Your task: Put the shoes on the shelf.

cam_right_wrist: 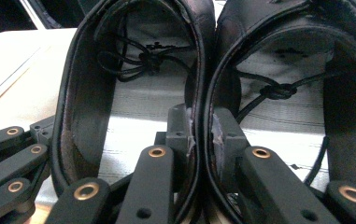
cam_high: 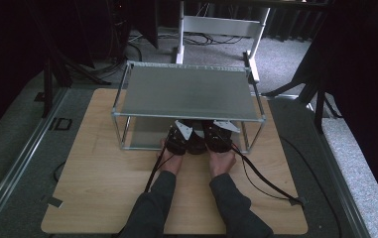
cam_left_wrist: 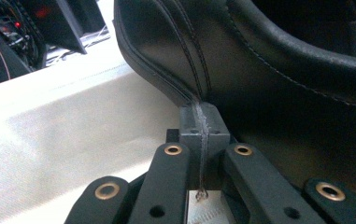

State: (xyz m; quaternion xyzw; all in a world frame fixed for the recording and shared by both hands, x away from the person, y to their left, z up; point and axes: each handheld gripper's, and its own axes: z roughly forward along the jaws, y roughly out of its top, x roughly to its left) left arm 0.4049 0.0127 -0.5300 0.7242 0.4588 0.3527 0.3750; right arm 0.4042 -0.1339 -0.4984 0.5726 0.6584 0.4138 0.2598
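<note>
Sitting side by side on the lower shelf of the metal rack (cam_high: 186,91), the pair of black shoes (cam_right_wrist: 203,70) was pinched at its touching inner collars by the closed right gripper (cam_right_wrist: 202,126). Closed too, the left gripper (cam_left_wrist: 203,126) clamped a shoe's heel seam.

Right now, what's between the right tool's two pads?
The inner collars of two black shoes, pressed side by side: the right tool is clamped over both walls where they meet. That shows in the right gripper view.
</note>
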